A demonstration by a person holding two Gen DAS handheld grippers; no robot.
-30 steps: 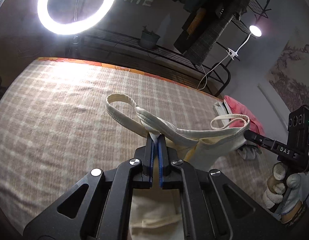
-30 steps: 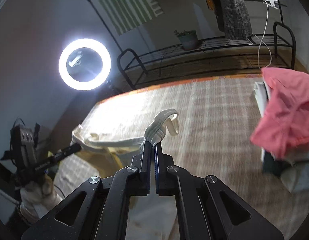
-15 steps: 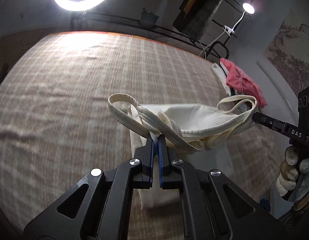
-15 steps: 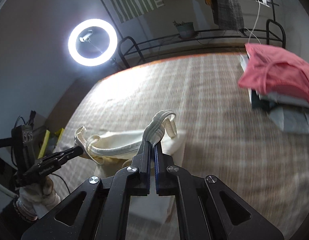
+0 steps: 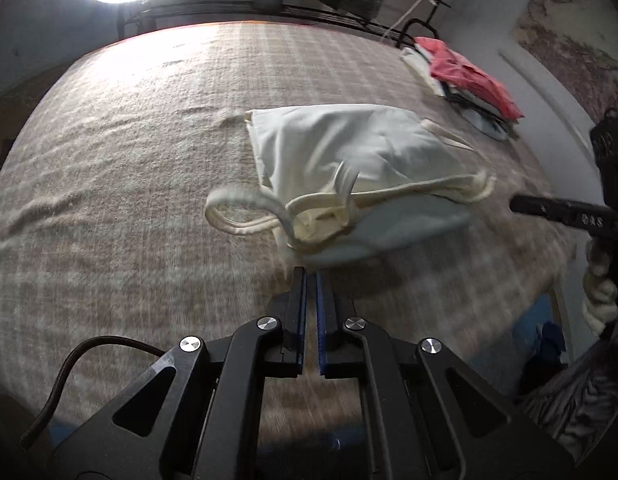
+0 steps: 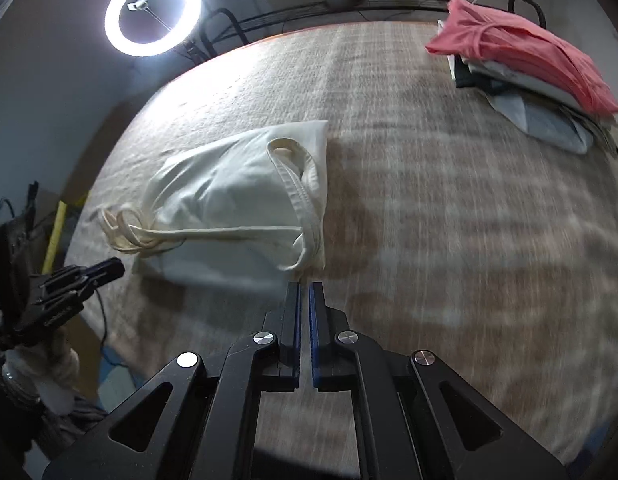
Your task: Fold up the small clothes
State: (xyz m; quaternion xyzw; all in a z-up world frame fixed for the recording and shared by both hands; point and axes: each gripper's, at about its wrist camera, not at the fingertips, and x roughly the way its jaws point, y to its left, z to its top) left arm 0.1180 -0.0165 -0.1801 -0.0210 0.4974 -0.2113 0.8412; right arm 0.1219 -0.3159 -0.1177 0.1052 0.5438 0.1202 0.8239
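Cream cotton sleeveless top is laid flat on the beige checked bedcover, its straps bunched at the near edge. A pile of folded clothes topped by a pink garment is seen well apart at the far right. The left gripper and right gripper are held just short of the top, each slightly parted and empty.
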